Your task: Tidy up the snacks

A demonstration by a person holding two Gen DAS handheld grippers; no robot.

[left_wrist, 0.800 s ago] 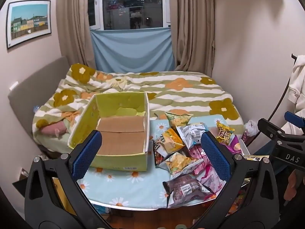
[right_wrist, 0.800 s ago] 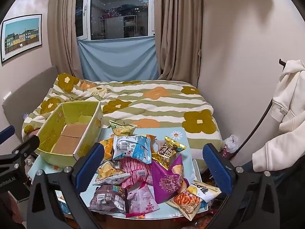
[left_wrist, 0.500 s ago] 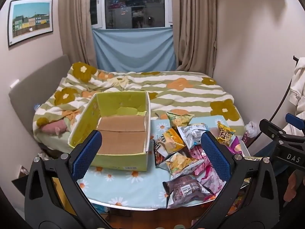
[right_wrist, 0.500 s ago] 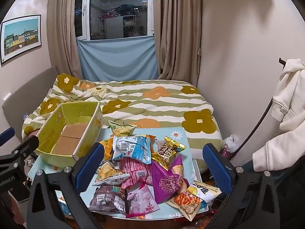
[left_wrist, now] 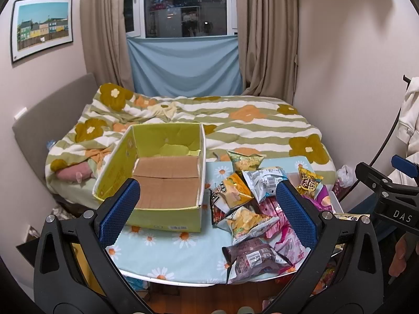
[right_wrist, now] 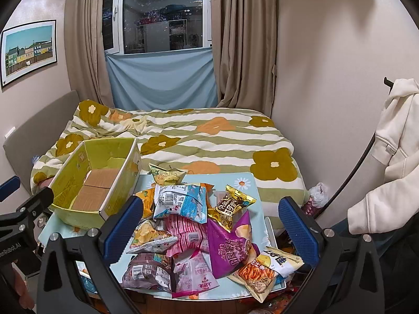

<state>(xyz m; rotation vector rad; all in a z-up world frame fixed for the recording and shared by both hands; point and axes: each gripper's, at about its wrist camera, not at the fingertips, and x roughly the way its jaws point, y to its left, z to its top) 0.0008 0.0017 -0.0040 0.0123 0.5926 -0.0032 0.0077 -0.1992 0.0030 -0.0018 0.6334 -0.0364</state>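
Observation:
An empty yellow-green cardboard box [left_wrist: 162, 178] [right_wrist: 97, 183] stands on the left of a small table with a daisy-print cloth [left_wrist: 170, 251] [right_wrist: 243, 183]. A pile of snack bags [left_wrist: 251, 209] [right_wrist: 193, 225] lies on its right half, among them a gold bag [right_wrist: 230, 206], a purple bag [right_wrist: 230, 246] and a white-blue bag [right_wrist: 180, 201]. My left gripper [left_wrist: 209, 214] is open and empty, held back above the table's near edge. My right gripper [right_wrist: 210, 225] is open and empty, above the near side of the pile.
A bed with a flowered, striped cover [left_wrist: 235, 123] lies behind the table. A wall rises on the right with a white hoodie [right_wrist: 392, 157] on a rack. A curtained window [left_wrist: 183, 7] is at the back. Wooden floor [left_wrist: 222, 298] shows below the table.
Both views shift only slightly; the left gripper has drifted a little. Both grippers stay open and nothing on the table has moved.

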